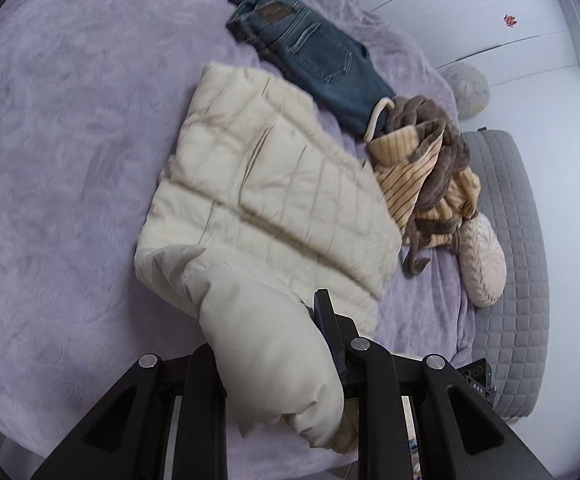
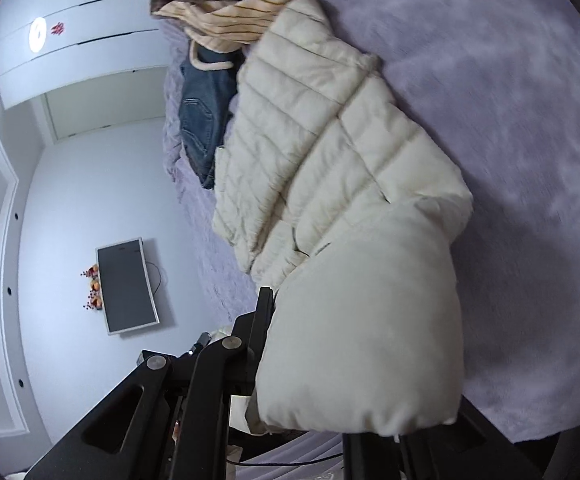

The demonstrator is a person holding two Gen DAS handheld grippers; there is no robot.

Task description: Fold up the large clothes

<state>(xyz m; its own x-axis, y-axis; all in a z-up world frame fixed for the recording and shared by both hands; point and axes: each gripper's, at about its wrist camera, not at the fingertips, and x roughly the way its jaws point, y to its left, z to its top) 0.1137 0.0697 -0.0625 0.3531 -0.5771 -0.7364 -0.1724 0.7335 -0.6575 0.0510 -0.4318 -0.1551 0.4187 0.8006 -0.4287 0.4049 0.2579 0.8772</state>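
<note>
A cream quilted puffer jacket [image 1: 265, 184] lies on the lilac bedspread [image 1: 69, 160], folded lengthwise. My left gripper [image 1: 273, 344] is shut on the jacket's smooth cream end, which bulges between the fingers and hides the left one. In the right wrist view the same jacket [image 2: 322, 152] stretches away from me, and my right gripper [image 2: 354, 344] is shut on its puffy near end; only the left finger [image 2: 263, 320] shows. The held end is lifted off the bed.
Folded blue jeans [image 1: 310, 52] lie beyond the jacket. A crumpled brown and striped tan garment [image 1: 426, 168] sits beside it. A pale round cushion [image 1: 482, 260] and a grey quilted mat [image 1: 518, 240] lie at the bed's edge. A wall screen [image 2: 125, 284] shows at left.
</note>
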